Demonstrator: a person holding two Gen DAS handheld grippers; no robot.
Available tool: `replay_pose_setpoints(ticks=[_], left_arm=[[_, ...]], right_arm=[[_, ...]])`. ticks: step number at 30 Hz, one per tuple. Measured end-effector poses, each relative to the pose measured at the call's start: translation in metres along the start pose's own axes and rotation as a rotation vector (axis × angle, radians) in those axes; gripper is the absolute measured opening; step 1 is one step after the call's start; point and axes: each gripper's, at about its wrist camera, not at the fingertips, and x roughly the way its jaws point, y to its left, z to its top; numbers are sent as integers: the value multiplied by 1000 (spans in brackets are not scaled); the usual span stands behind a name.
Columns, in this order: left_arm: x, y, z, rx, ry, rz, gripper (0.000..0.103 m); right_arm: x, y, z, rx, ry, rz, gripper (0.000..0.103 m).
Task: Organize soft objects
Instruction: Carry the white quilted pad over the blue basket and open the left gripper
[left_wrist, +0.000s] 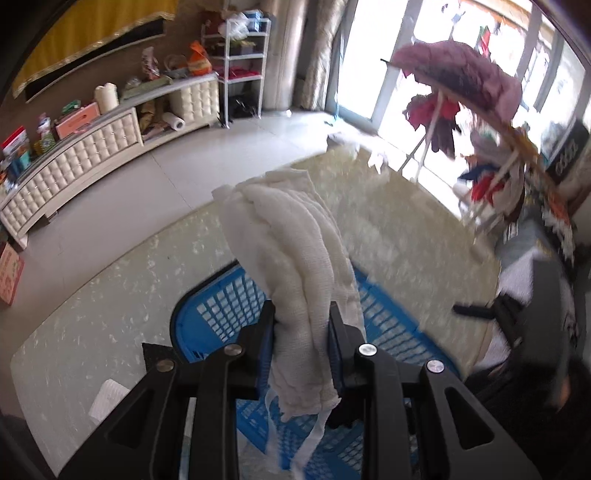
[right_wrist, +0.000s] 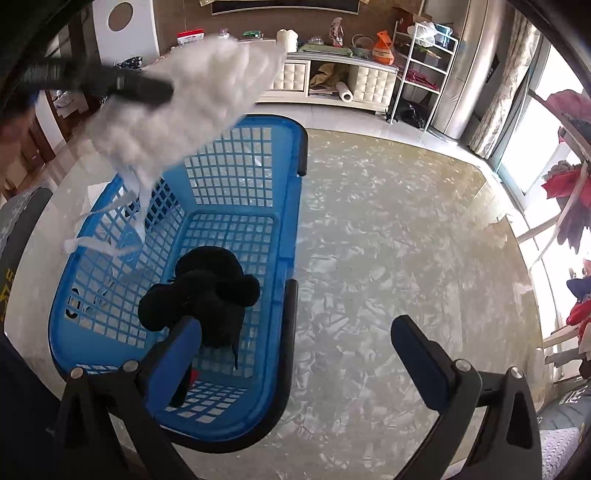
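left gripper (left_wrist: 302, 325) fingers clamp white cloth (left_wrist: 295, 258) | right gripper (right_wrist: 295, 332) fingers wide | black item (right_wrist: 207, 295) in blue basket (right_wrist: 288, 229) unidentifiable

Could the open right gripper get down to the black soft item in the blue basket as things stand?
Probably yes: the right gripper is open above the basket, and the black item lies uncovered; the white cloth hangs off to the far side.

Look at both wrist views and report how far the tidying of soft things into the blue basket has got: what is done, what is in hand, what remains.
Done: a black soft item already lies inside the blue basket. In hand: the left gripper is shut on a white knitted cloth, held above the basket and not yet released. The right gripper is open and empty over the table. Left: dropping the cloth in; no other loose soft items show on the table.
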Motion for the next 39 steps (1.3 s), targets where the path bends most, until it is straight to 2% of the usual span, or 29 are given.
replay_pose_setpoints(ticks=[4,14,20,24,33,39], left_arm=[[22,-3,-12,97,66,9,23],[52,-19,-34,380,166,16,23],[62,-13,-41,446,214,-2,23],[72,-14,-45,501,247,23,24],[74,-11,-48,538,276,-9,24],[75,-12,-50,553,294,12,24]], right_arm=[[1,0,3,1,3,6,103],[7,2,6,10,27,13,103],[10,4,6,10,40,23,103],[11,5,7,10,46,27,103],[12,5,8,10,50,33,103],[13,5,8,11,52,34,103]])
